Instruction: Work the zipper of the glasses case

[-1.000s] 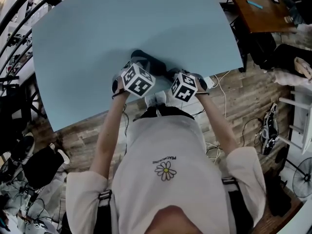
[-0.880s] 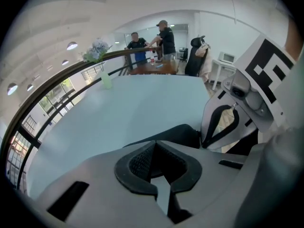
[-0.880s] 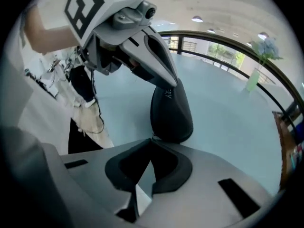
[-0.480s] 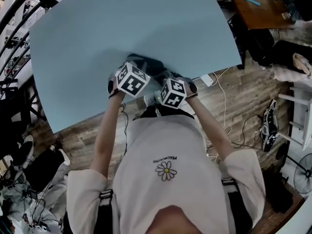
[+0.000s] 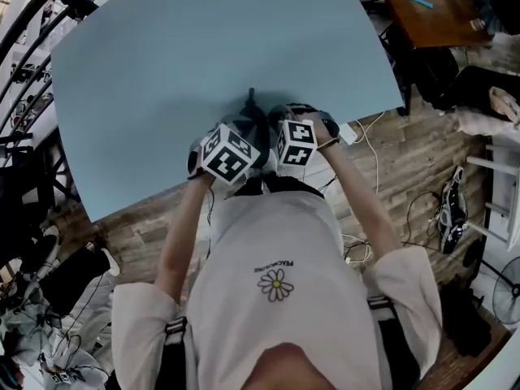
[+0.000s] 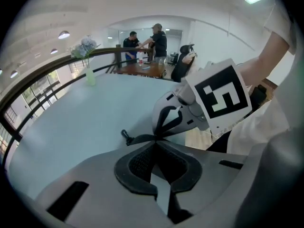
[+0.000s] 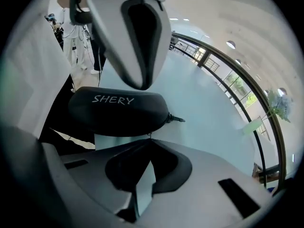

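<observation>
A black glasses case [image 5: 258, 119] marked "SHERY" [image 7: 118, 110] is held up over the near edge of the light blue table [image 5: 203, 39], between the two grippers. My left gripper [image 6: 154, 144] is shut on the case's thin black rim, and its small clip [image 6: 125, 135] sticks out to the left. My right gripper [image 7: 149, 139] is shut just under the case on the small zipper pull hanging there. Another short tab [image 7: 175, 119] pokes from the case's right end. A left gripper finger [image 7: 137, 37] shows above the case. The jaw tips nearly meet, and the marker cubes [image 5: 230, 154] hide them in the head view.
The table's near edge runs just under the grippers, with wooden floor and cables [image 5: 422, 210] beyond it. A brown table [image 5: 439, 15] stands at the back right. A dark railing [image 6: 57, 87] curves round the far side, with a vase of flowers [image 6: 89, 75] and people [image 6: 147, 44] behind.
Both grippers have drawn closer together. The left one came nearer the person and the right one shifted left. The case now stands between them with its strap pointing away.
</observation>
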{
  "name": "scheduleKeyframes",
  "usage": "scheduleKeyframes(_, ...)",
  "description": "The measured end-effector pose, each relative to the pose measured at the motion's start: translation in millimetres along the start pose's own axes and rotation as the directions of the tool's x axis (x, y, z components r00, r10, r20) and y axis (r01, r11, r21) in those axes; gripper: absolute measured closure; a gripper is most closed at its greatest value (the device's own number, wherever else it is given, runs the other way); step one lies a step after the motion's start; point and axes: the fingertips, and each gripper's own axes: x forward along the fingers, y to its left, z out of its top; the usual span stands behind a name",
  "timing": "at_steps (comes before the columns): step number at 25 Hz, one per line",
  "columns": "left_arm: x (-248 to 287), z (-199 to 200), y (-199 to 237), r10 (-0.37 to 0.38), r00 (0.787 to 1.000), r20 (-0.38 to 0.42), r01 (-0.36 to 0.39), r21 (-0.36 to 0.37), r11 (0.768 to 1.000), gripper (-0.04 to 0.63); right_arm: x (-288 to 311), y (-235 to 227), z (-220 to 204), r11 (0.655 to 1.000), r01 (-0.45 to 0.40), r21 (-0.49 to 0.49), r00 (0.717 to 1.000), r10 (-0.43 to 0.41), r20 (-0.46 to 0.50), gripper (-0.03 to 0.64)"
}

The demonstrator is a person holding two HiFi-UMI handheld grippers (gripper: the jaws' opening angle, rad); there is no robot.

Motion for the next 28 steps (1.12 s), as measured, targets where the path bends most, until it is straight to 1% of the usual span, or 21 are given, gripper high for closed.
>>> scheduleKeyframes(3, 6, -12, -16, -0.025, 0.999, -0.022, 0.025, -0.008, 1.0, 0.581, 2, 1, 2, 1.0, -0.007, 0.0, 1.0, 0.007, 0.0, 0.611)
scheduleKeyframes(7, 13, -14, -25, -0.019, 0.999, -0.035, 0.02, 0.04, 0.999, 0.581, 1, 6, -3, 1.0, -0.02, -0.008, 1.0, 0.019, -0.009, 0.611)
scheduleKeyframes(9, 16, -14, -26, -0.019, 0.999, -0.045, 0.021, 0.045, 0.999, 0.58, -1, 6, -4, 1.0, -0.024, 0.004, 1.0, 0.024, -0.002, 0.611)
scheduleKeyframes(11, 16, -14, -26, -0.005, 0.999, -0.044, 0.007, 0.045, 0.999, 0.581, -5, 9, -4, 0.999, -0.04, 0.019, 0.999, 0.04, 0.003, 0.61)
scheduleKeyframes(14, 16, -15, -26, 0.036, 0.999, -0.031, -0.034, 0.045, 0.998, 0.581, -10, 19, -4, 0.996, -0.078, 0.034, 0.997, 0.077, 0.01, 0.611)
scheduleKeyframes(16, 17, -15, -26, 0.045, 0.999, -0.022, -0.045, 0.034, 0.998, 0.581, -14, 28, -5, 0.994, -0.098, 0.041, 0.995, 0.097, 0.015, 0.609)
scheduleKeyframes(19, 17, -14, -25, 0.024, 1.0, -0.009, -0.024, 0.004, 1.0, 0.581, -21, 44, -5, 0.991, -0.121, 0.065, 0.992, 0.119, 0.029, 0.609)
scheduleKeyframes(21, 15, -15, -24, 0.016, 1.0, -0.006, -0.016, 0.005, 1.0, 0.581, -25, 60, -2, 0.986, -0.139, 0.092, 0.99, 0.135, 0.044, 0.609)
scheduleKeyframes(24, 15, -16, -24, 0.03, 1.0, 0.002, -0.03, 0.02, 0.999, 0.58, -31, 87, 4, 0.978, -0.173, 0.118, 0.984, 0.166, 0.069, 0.609)
scheduleKeyframes(28, 12, -18, -23, 0.04, 0.999, 0.02, -0.04, 0.004, 0.999, 0.581, -35, 107, 11, 0.971, -0.197, 0.138, 0.978, 0.185, 0.094, 0.61)
